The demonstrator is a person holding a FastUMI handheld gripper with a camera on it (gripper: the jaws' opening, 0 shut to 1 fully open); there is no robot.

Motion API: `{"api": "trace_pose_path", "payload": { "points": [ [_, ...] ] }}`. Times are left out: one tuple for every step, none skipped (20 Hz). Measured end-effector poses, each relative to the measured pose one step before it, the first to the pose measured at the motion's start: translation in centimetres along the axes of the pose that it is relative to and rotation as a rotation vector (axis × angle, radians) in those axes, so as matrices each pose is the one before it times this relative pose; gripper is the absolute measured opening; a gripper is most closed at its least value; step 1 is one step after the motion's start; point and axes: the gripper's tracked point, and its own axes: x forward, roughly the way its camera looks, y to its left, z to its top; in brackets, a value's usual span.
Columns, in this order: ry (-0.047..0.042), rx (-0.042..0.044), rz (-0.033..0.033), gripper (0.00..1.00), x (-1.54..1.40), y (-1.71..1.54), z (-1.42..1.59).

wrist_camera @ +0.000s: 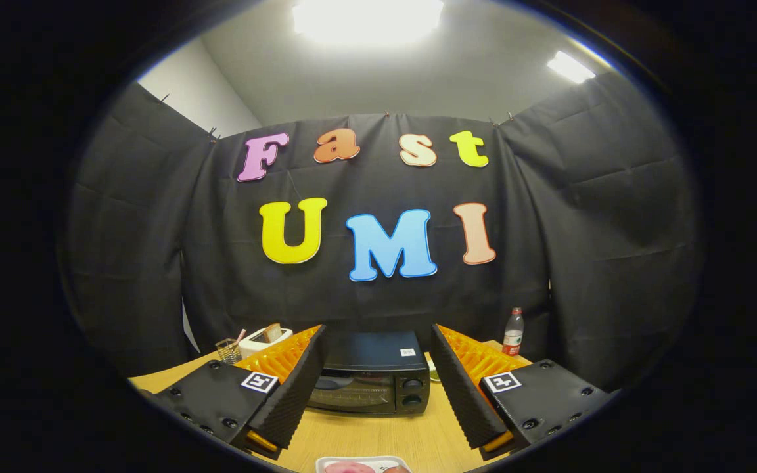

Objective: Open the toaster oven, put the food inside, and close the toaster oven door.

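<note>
Standing near the far edge of the tabletop (378,437), the toaster oven (373,381) has its door closed. Before it, the gripper (378,351) holds its 2 fingers wide apart. A plate (362,461) with food (349,468) sits at the near edge.

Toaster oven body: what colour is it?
Black, with a dark glass door, seen in the gripper view. The toaster oven stands shut beyond the open gripper.

The black toaster oven (372,381) is standing far on the desk, its door closed. The pink food (350,468) is lying near, on a white tray (360,462).
</note>
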Motion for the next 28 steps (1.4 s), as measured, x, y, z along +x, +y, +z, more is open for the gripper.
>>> {"api": "trace_pose_path", "payload": {
  "points": [
    [0.00788, 0.00495, 0.00946, 0.98, 0.687, 0.451, -0.244],
    [0.0065, 0.00289, 0.00886, 0.98, 0.656, 0.393, -0.459],
    [0.00552, 0.00085, 0.00813, 0.98, 0.741, 0.409, -0.23],
    [0.00626, 0.00118, 0.00872, 0.98, 0.739, 0.441, -0.295],
    [0.00742, 0.0018, 0.00864, 0.98, 0.81, 0.394, -0.282],
    [0.00877, 0.00067, 0.00563, 0.98, 0.763, 0.401, -0.512],
    [0.00888, -0.00035, 0.0038, 0.98, 0.744, 0.296, -0.272],
    [0.00756, -0.00083, 0.00352, 0.98, 0.826, 0.342, -0.393],
    [0.00571, -0.00138, 0.00228, 0.98, 0.63, 0.316, -0.224],
    [0.00766, -0.00192, 0.00301, 0.98, 0.887, 0.332, -0.389],
    [0.00918, -0.00009, 0.00292, 0.98, 0.718, 0.308, -0.481],
    [0.00991, 0.00136, 0.00164, 0.98, 0.65, 0.245, -0.42],
    [0.01327, 0.00249, 0.00203, 0.98, 0.711, 0.263, -0.519],
    [0.01205, 0.00128, -0.00116, 0.98, 0.642, 0.17, -0.501],
    [0.01528, 0.00126, -0.00084, 0.98, 0.662, 0.163, -0.485],
    [0.01521, 0.00177, 0.0008, 0.98, 0.77, 0.255, -0.735],
    [0.01442, 0.00085, 0.00191, 0.98, 0.618, 0.283, -0.564],
    [0.01279, -0.00166, 0.0015, 0.98, 0.579, 0.291, -0.474],
    [0.01253, -0.003, -0.00026, 0.98, 0.593, 0.146, -0.525],
    [0.01317, -0.00226, 0.00184, 0.98, 0.508, 0.222, -0.517],
    [0.01292, -0.00156, 0.00171, 0.98, 0.625, 0.267, -0.581],
    [0.01201, -0.00038, -0.00047, 0.98, 0.428, 0.196, -0.398],
    [0.01465, 0.00106, -0.00148, 0.98, 0.416, 0.126, -0.469],
    [0.01603, 0.00176, -0.00593, 0.98, 0.578, 0.065, -0.676],
    [0.01368, 0.00149, -0.00568, 0.98, 0.399, 0.084, -0.457],
    [0.01351, 0.00291, -0.00551, 0.98, 0.436, 0.044, -0.414],
    [0.01221, 0.00231, -0.00338, 0.98, 0.322, 0.1, -0.326],
    [0.01561, 0.00134, -0.00761, 0.98, 0.466, 0.029, -0.557]
  ]
}}
